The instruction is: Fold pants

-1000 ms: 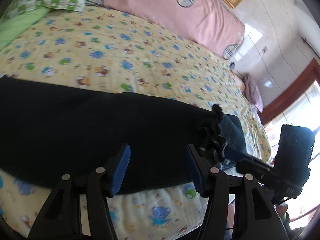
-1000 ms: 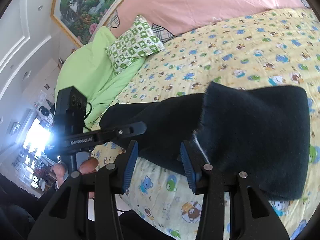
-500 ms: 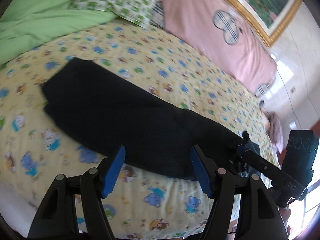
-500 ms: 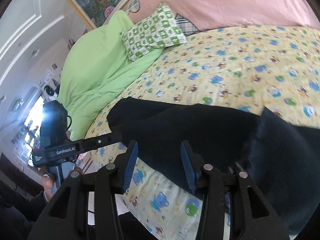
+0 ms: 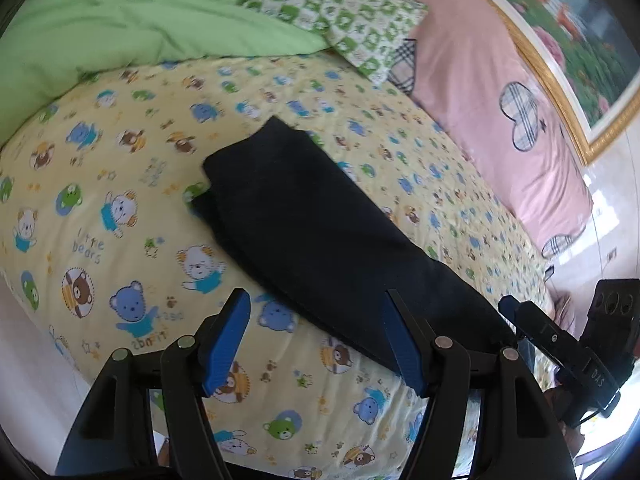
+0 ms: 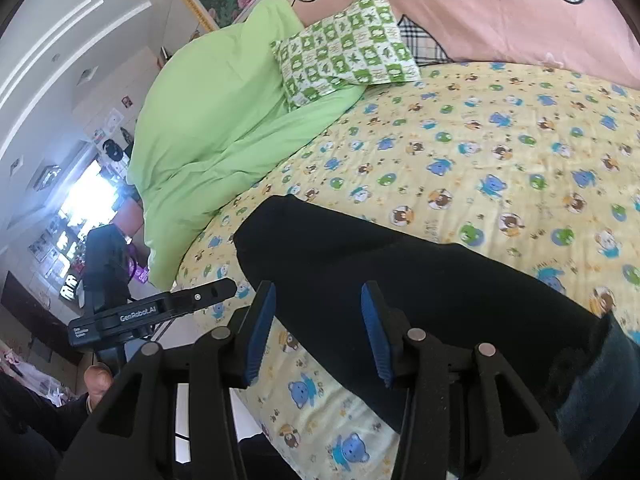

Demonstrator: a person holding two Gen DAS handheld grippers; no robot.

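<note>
The pants lie folded lengthwise on the bed; both grippers hang empty, crosswise folds remaining.

Bed sheet lies bare left of and beyond the pants, so there's free passage there. Green duvet and checked pillow block the far side; pink headboard walls off the right. Both grippers sit above the near edge, nothing between either's jaws.
</note>
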